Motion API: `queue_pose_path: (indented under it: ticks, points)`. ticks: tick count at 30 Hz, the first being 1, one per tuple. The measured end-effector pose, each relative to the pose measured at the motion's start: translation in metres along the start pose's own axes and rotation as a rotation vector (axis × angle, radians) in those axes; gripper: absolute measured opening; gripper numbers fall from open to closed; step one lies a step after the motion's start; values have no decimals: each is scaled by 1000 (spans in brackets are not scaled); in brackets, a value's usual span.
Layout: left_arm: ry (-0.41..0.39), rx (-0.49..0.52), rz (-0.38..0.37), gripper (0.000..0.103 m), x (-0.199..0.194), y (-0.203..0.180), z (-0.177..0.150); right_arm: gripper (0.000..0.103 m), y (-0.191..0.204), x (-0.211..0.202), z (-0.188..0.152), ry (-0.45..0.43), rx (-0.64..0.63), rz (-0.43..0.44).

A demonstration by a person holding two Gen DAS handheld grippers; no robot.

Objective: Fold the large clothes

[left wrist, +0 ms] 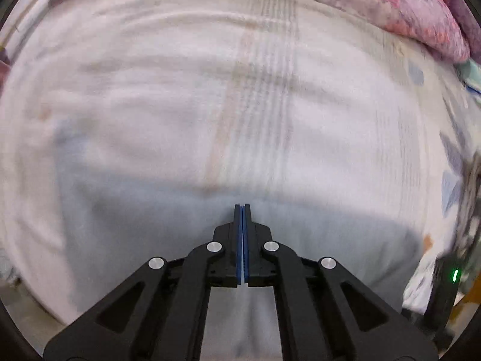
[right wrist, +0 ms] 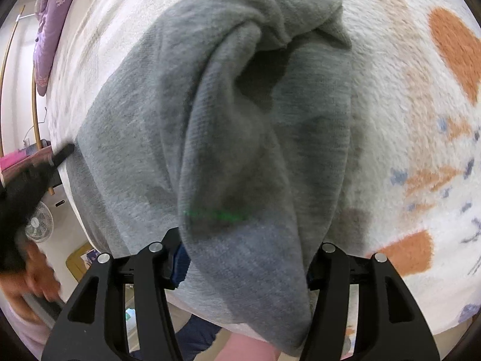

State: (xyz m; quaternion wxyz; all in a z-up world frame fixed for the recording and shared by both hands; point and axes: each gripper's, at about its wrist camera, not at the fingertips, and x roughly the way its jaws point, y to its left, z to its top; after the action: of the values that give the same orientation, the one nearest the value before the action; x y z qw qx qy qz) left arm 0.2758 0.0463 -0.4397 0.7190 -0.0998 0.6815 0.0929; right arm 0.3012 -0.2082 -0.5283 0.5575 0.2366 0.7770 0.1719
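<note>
Left wrist view: the left gripper (left wrist: 242, 210) has its 2 blue pads pressed together with nothing visible between them. It points straight down at the pale blanket (left wrist: 180, 105), which is blurred. A pink floral quilt (left wrist: 421, 15) lies at 1 o'clock. The grey garment does not show in this view, so the left hand is not helping with the fold now. The risk here is that only 1 hand controls the cloth, and a large piece may twist or fold unevenly.

Right wrist view: the grey garment (right wrist: 240, 120) lies bunched on the fleece blanket (right wrist: 405, 120) with orange patches, from 12 o'clock down to the gripper. Its near end drapes over the right gripper (right wrist: 243, 258) and hides the fingertips. The jaws stand apart around a thick bundle, but it is not clear whether the pads press on it. If they do not, the cloth may slip out when lifted. The right gripper tilts down toward the bed. At 9 o'clock a blurred hand (right wrist: 36, 273) carries the other black gripper beside the garment's edge.
</note>
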Motion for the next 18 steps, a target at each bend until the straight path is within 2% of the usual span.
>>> queue_pose_path:
  ticks: [1,3,5,9,10,11,12,13,14,16,18]
  points:
    - [97,-2,15,2,42,9,-4,55,-1,0,0,0,1,3]
    - [123,30,46,1,43,7,-1,57,2,1,1,-6,5,11]
    - [117,48,40,1,28,15,-16,57,2,1,0,-11,3,11]
    - [56,6,-32,1,0,11,-29,57,5,2,0,1,-7,1]
    - [72,-1,-54,1,17,18,-45,57,6,2,0,1,-4,4]
    - [50,-30,-109,1,32,24,-57,61,5,2,0,-2,1,14]
    - [24,-58,-127,1,34,42,-66,62,6,3,0,-7,3,23]
    - [35,-71,-111,1,25,42,-72,62,6,2,1,-12,1,21]
    - [46,-31,-65,1,14,37,-86,62,7,2,-1,-17,-7,15]
    - [25,55,-22,1,8,35,-126,62,11,2,-3,-28,-39,-8]
    - [82,-2,-70,1,28,52,-166,62,14,2,-5,-37,-51,-22]
